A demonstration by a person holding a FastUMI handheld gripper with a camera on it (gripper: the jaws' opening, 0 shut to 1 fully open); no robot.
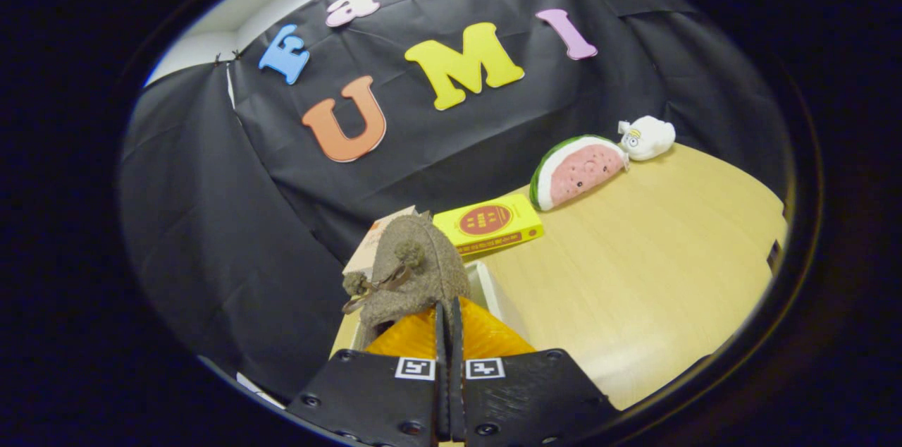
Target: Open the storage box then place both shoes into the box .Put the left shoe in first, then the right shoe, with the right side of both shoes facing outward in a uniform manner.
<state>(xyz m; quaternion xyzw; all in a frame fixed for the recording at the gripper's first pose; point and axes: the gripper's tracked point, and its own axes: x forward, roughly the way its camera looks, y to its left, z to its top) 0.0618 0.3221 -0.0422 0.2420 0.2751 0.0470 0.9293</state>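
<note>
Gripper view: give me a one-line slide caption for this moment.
Tongs pinched shut on a brown felt shoe, held above the wooden table with a yellow box and watermelon plush beyond.

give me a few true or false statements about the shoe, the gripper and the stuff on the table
1. The gripper has its fingers closed together on the edge of the brown felt shoe. True.
2. The shoe carries small pompoms on a lace. True.
3. The watermelon plush lies between the gripper's fingers. False: it lies far beyond them on the wooden table, next to the white plush toy.
4. The yellow box stands on top of the watermelon plush. False: it lies flat on the table, just beyond the shoe.
5. The shoe rests flat on the table. False: it is held up by the gripper.
</note>
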